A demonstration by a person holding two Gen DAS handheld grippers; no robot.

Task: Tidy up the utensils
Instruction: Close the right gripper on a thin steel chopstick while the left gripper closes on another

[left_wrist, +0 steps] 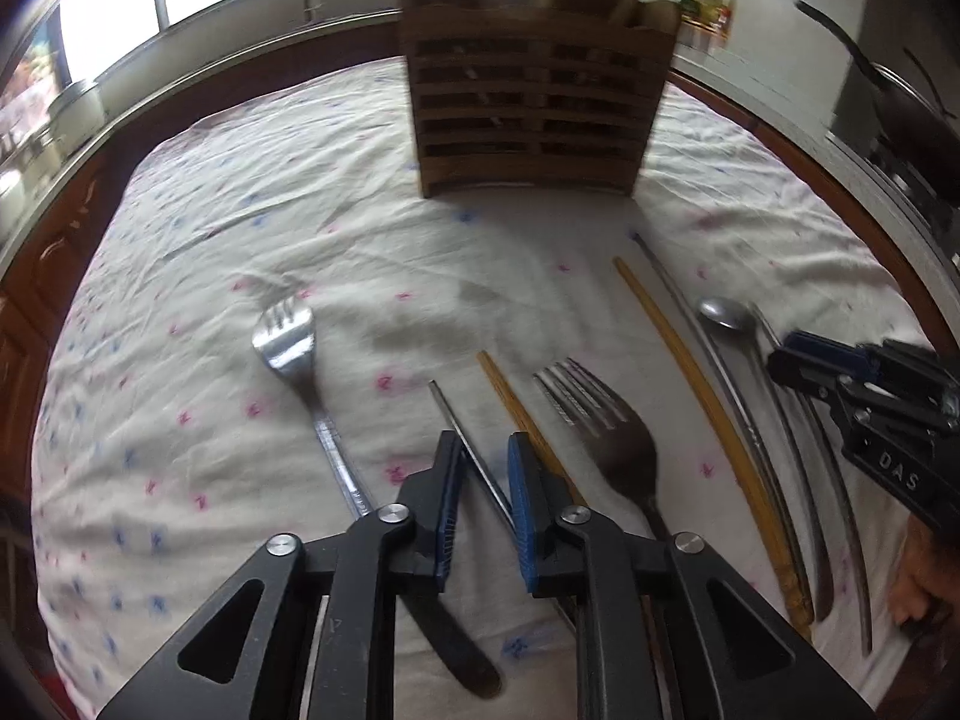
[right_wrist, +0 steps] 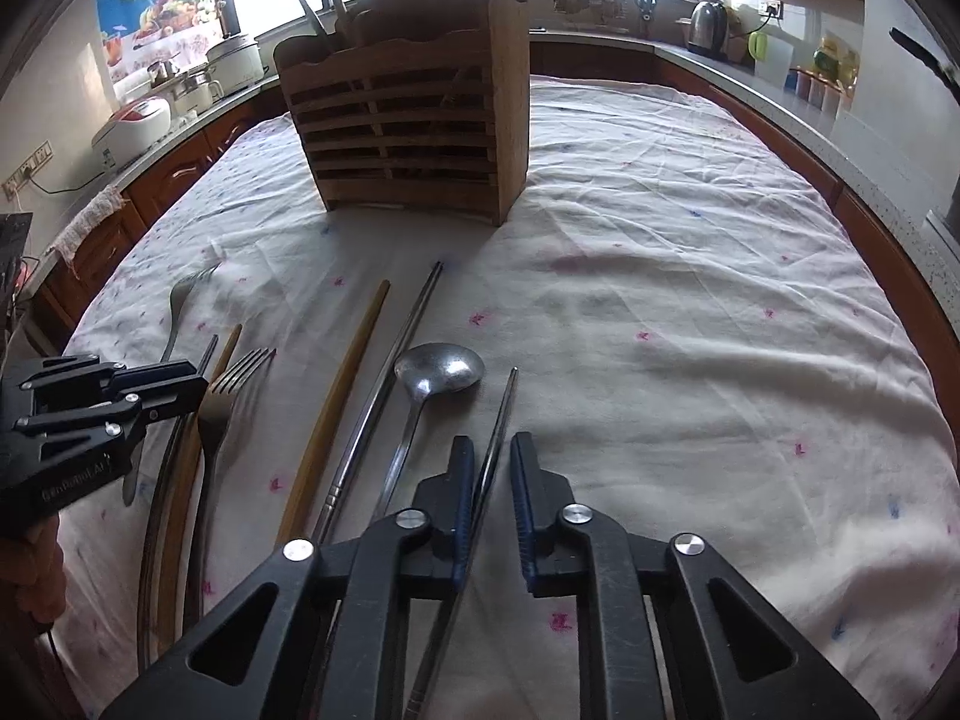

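Note:
A slatted wooden utensil holder [left_wrist: 528, 102] [right_wrist: 408, 120] stands upright at the far middle of the table with several utensils in it. Loose utensils lie on the cloth: a fork [left_wrist: 288, 336], a metal chopstick [left_wrist: 462, 432], a wooden chopstick [left_wrist: 516, 402], a dark fork [left_wrist: 600, 414], a long wooden chopstick [left_wrist: 690, 372], a spoon [left_wrist: 726, 312] [right_wrist: 441, 369]. My left gripper [left_wrist: 485, 450] is open, its fingers either side of the metal chopstick. My right gripper [right_wrist: 491, 456] is open around another metal chopstick [right_wrist: 501, 420].
The table carries a white cloth [right_wrist: 690, 300] with pink and blue marks. Kitchen counters ring it, with rice cookers [right_wrist: 132, 120] at the left and a kettle [right_wrist: 708, 24] at the back right. A pan [left_wrist: 912, 120] sits at the right.

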